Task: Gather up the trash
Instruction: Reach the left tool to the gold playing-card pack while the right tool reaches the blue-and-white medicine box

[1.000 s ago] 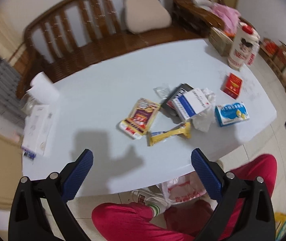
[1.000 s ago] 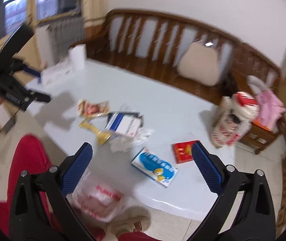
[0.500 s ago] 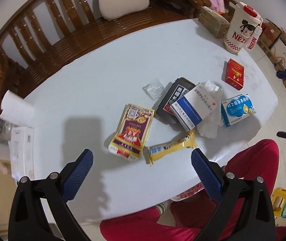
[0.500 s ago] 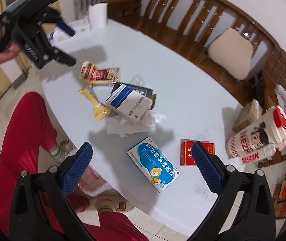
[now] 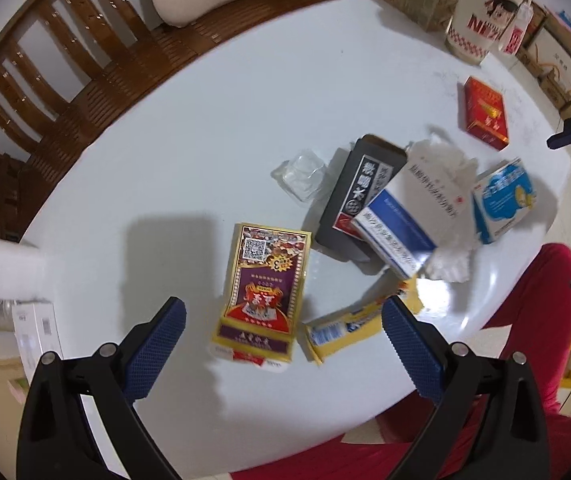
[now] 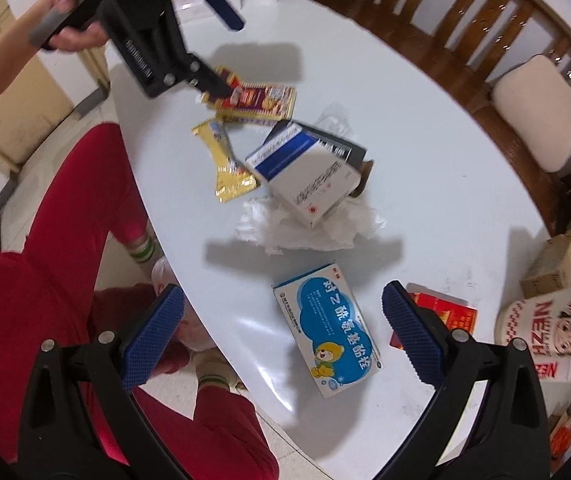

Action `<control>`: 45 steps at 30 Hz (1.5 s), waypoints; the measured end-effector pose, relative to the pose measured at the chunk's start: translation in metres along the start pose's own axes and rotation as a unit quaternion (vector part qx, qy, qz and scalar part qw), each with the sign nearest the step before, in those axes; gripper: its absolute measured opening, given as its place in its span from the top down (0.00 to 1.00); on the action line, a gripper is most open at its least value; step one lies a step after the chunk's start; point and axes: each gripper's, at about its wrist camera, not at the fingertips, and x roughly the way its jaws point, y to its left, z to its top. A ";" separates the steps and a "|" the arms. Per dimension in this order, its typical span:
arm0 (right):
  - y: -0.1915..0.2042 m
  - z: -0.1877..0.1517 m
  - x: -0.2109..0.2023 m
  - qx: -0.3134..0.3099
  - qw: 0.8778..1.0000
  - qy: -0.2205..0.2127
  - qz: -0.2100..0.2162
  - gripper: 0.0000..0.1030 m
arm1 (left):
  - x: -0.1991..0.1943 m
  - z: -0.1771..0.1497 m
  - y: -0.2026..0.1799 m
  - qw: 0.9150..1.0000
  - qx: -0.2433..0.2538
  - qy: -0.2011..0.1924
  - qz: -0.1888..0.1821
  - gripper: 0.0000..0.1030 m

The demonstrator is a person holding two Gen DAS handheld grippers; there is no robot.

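While both tongs hang over the white bench (image 5: 213,128), neither one holds anything yet. The left tongs (image 5: 283,332) are wide open, right above the gold and purple snack packet (image 5: 263,292). The right tongs (image 6: 283,334) are wide open too, above the blue and white box (image 6: 327,328) near the bench's edge.

All the trash lies on the bench. A yellow wrapper (image 5: 359,320) lies just right of the snack packet. Farther off, a white and blue box (image 5: 413,220) leans on a black box (image 5: 359,196), with crumpled tissue (image 6: 305,228) under it. A clear bit of plastic (image 5: 301,176) lies left of the black box, and a red pack (image 5: 485,112) lies far to the right.

What could go wrong? The snack packet is flat and shiny, so I think the tongs could slide off it or push it away. The yellow wrapper is so close that it might get pinched too. The leaning box may tip if bumped. The blue and white box could be knocked to the floor.
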 end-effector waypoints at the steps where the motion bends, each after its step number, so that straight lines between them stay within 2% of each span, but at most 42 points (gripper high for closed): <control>1: -0.001 -0.001 0.007 -0.006 1.000 0.009 0.003 0.06 | 0.006 0.001 0.001 1.000 0.004 0.004 -0.001 0.07; 6: -0.009 -0.004 0.036 -0.018 0.998 0.051 0.018 0.06 | 0.031 0.010 0.007 1.000 0.014 0.027 0.003 0.07; 13: -0.019 -0.012 0.065 -0.025 0.996 0.086 0.026 0.06 | 0.059 0.017 0.015 0.998 0.027 0.050 0.004 0.07; 22: -0.026 -0.013 0.086 -0.028 0.994 0.105 0.034 0.06 | 0.082 0.017 0.014 0.996 0.050 0.069 0.006 0.07; 32: -0.036 -0.021 0.107 -0.038 0.991 0.126 0.029 0.06 | 0.098 0.022 0.024 0.995 0.043 0.084 -0.021 0.07; 34: -0.039 -0.022 0.110 -0.038 0.991 0.126 0.024 0.12 | 0.103 0.025 0.031 0.995 0.042 0.084 -0.023 0.07; 39: -0.041 -0.020 0.118 -0.037 0.992 0.121 0.020 0.16 | 0.110 0.028 0.036 0.995 0.048 0.083 -0.037 0.07; 43: -0.042 -0.023 0.115 -0.033 0.993 0.114 0.011 0.23 | 0.116 0.029 0.045 0.995 0.044 0.078 -0.050 0.07; 45: -0.044 -0.024 0.108 -0.026 0.994 0.109 0.009 0.36 | 0.118 0.031 0.053 0.994 0.037 0.078 -0.060 0.10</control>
